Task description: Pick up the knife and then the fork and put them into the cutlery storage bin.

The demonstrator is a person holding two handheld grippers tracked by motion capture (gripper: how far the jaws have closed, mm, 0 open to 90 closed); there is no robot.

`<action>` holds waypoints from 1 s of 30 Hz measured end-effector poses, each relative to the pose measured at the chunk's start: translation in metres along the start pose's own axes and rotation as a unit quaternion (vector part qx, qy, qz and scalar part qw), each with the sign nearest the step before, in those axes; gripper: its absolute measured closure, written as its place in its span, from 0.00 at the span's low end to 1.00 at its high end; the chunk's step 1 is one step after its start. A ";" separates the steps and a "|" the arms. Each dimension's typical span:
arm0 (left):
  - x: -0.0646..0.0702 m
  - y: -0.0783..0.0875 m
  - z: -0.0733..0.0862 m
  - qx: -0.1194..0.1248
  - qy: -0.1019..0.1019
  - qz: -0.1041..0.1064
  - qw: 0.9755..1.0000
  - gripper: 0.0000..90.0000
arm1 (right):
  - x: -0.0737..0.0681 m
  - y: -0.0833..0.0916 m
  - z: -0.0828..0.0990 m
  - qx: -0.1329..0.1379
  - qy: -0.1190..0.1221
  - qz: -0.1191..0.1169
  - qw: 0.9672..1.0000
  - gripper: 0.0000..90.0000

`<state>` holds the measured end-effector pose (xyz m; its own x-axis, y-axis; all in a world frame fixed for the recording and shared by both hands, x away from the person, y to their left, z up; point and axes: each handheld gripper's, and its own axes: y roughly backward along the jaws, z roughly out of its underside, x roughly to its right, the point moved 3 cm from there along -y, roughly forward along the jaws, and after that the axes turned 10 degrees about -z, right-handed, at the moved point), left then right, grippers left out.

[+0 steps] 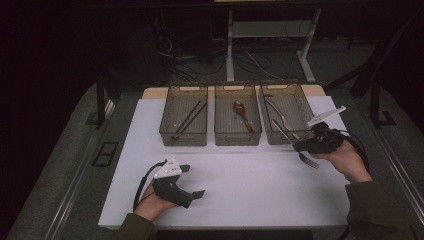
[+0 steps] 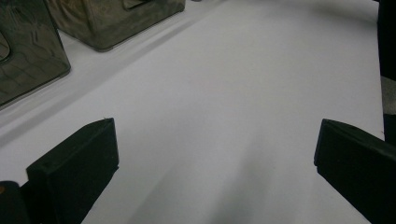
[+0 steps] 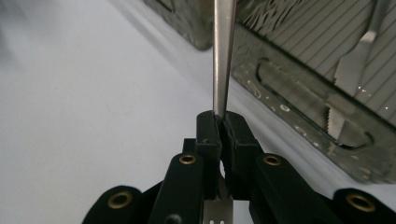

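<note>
My right gripper (image 1: 300, 146) (image 3: 222, 123) is shut on a silver fork (image 1: 311, 161) (image 3: 223, 56), held just in front of the right bin (image 1: 300, 136) (image 3: 299, 107). The fork's handle runs up past the pads toward the bin's near wall. Its tines (image 3: 217, 217) stick out behind the jaws, above the white table (image 1: 250, 175). In the right bin lies another silver piece of cutlery (image 1: 280, 119) (image 3: 359, 60). My left gripper (image 1: 194, 181) (image 2: 215, 135) rests on the table at the front left. It stands open with nothing between its jaws.
Three clear brown bins stand in a row at the back of the white table. The left bin (image 1: 183, 134) holds dark chopsticks (image 1: 189, 117). The middle bin (image 1: 238, 137) holds a red-brown spoon (image 1: 241, 112). Two bin corners (image 2: 28, 60) lie ahead of the left gripper.
</note>
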<state>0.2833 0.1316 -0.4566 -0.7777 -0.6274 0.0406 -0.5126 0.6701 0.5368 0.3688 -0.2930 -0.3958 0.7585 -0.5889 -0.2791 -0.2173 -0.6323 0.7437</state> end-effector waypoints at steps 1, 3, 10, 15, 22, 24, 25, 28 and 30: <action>0.000 0.000 0.000 0.000 0.000 0.000 1.000 0.00 | 0.001 0.002 -0.001 0.008 -0.001 0.002 1.000 0.94; 0.000 0.000 0.000 0.000 0.000 0.000 1.000 0.00 | 0.002 0.005 -0.002 0.020 -0.005 0.006 1.000 0.94; 0.001 -0.001 0.000 0.000 0.000 0.001 1.000 0.00 | 0.006 0.013 -0.004 0.058 -0.018 0.022 0.998 0.94; 0.001 -0.001 0.000 -0.001 -0.001 0.001 1.000 0.00 | 0.010 0.016 -0.008 0.074 -0.023 0.028 0.997 0.94; 0.001 -0.001 0.000 0.000 0.000 0.000 1.000 0.00 | 0.015 0.022 -0.017 0.093 -0.025 0.043 0.994 0.94; 0.000 -0.001 0.000 0.001 0.001 0.000 1.000 0.00 | 0.016 0.025 -0.021 0.103 -0.027 0.048 0.993 0.94; 0.000 -0.001 0.000 0.001 0.001 0.000 1.000 0.00 | 0.017 0.026 -0.023 0.109 -0.028 0.049 0.992 0.94; 0.000 0.000 0.000 0.002 0.001 0.000 1.000 0.00 | 0.022 0.027 -0.029 0.123 -0.032 0.054 0.991 0.94; 0.000 -0.001 0.000 0.002 0.002 0.000 1.000 0.00 | 0.025 0.027 -0.033 0.127 -0.031 0.059 0.990 0.94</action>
<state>0.2835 0.1310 -0.4567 -0.7768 -0.6283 0.0435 -0.5134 0.6717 0.5340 0.4016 -0.3085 -0.3624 0.6817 -0.6904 -0.2421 -0.4548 -0.6591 0.5990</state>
